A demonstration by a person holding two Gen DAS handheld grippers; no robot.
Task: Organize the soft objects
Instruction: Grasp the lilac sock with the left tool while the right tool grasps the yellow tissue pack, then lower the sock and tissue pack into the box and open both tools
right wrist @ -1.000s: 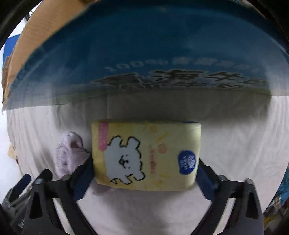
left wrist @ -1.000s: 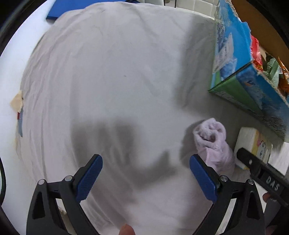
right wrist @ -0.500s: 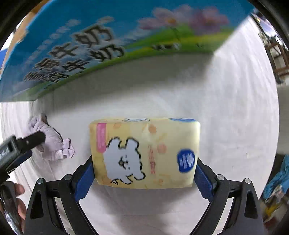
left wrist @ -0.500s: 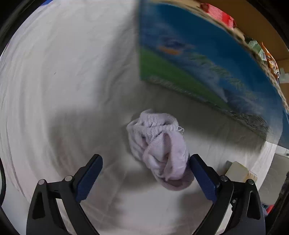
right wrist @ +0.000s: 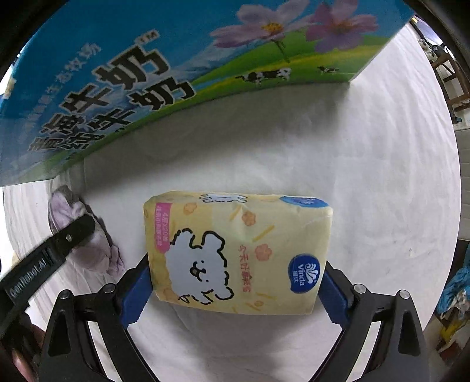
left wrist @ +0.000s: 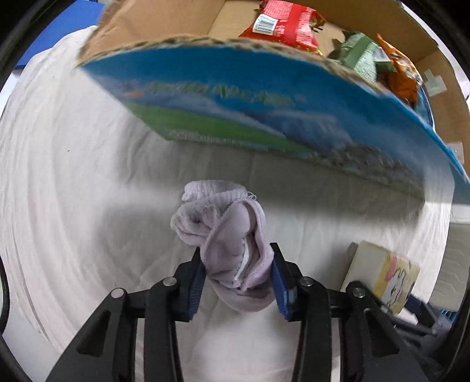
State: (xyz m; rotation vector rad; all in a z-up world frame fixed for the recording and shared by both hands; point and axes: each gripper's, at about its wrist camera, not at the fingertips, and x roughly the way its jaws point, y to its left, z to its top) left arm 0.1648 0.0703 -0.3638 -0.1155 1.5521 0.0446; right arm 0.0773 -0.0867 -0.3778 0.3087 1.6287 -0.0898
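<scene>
A crumpled lilac sock (left wrist: pixel 229 244) lies on the white cloth (left wrist: pixel 73 176) just in front of the blue milk carton box (left wrist: pixel 264 97). My left gripper (left wrist: pixel 236 282) points down at it, its jaws closing, and the blue pads press the sock's lower part from both sides. In the right wrist view the sock (right wrist: pixel 88 244) shows at the left with a left finger (right wrist: pixel 67 235) across it. My right gripper (right wrist: pixel 233 289) is shut on a yellow tissue pack (right wrist: pixel 238 252), gripped at its two ends, near the box wall (right wrist: pixel 147 73).
The box stands open at the top and holds a red snack packet (left wrist: pixel 282 23), a green one (left wrist: pixel 361 53) and an orange one (left wrist: pixel 399 70). The tissue pack (left wrist: pixel 382 273) appears at the right in the left wrist view. White cloth (right wrist: pixel 382 176) stretches to the right.
My left gripper slid toward the box until the sock lay between its jaws, then the jaws closed on it. My right gripper drew the tissue pack out from under the box edge, then held still.
</scene>
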